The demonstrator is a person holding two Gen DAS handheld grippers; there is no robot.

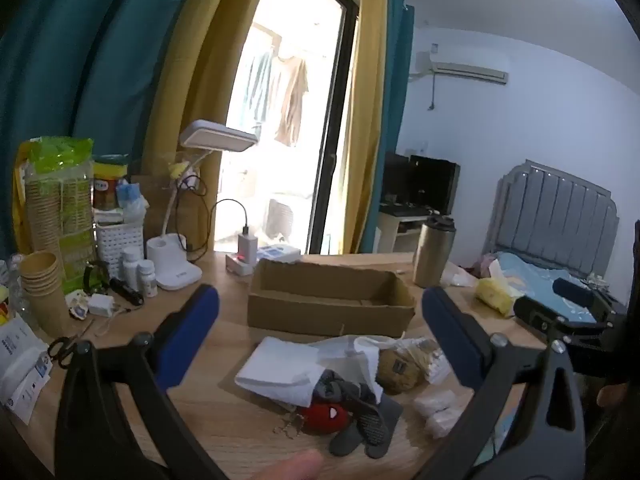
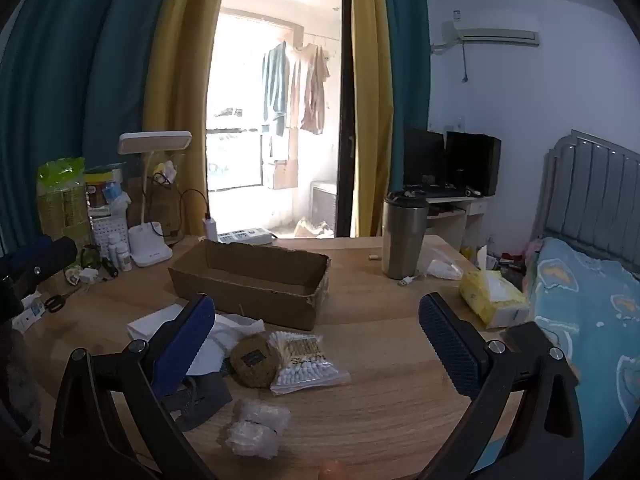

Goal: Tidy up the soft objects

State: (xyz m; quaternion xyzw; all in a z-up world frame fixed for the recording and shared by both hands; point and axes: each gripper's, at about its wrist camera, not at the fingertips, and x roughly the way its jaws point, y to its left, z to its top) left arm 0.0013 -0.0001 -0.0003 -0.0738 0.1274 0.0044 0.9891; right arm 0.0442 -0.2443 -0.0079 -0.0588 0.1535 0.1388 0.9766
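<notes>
**Two Open Grippers Wait Above the Soft Pile**

Both tongs are wide apart and hold nothing. In the left wrist view, the left gripper (image 1: 320, 332) hangs over the pile with its blue pads spread. In the right wrist view, the right gripper (image 2: 318, 340) does the same.

I think the step now is to pick the first soft thing. A good way would be to go for one that lies on top and free, like the round brown knitted pad with a dark label (image 2: 256, 362). Come down straight, put one pad on each side, and squeeze gently. Soft things squash, so a hard pinch is not needed. Grab only one thing, or the others may drag along.

The soft things lie on the light wooden desk (image 2: 380, 360), in front of the open brown cardboard box (image 2: 248, 284). The box looks empty, so it is likely where they go.

From the left gripper, the small red plush with white eyes (image 1: 325, 418) and the grey knitted socks (image 1: 360, 416) are low and between the pads. The folded white cloth (image 1: 276, 368) is near the left pad.

From the right gripper, the brown pad sits between the pads, nearer the left one. The clear bag of cotton swabs (image 2: 304, 364) touches it. The crinkly clear plastic bundle (image 2: 258, 432) is closest to the camera.
</notes>
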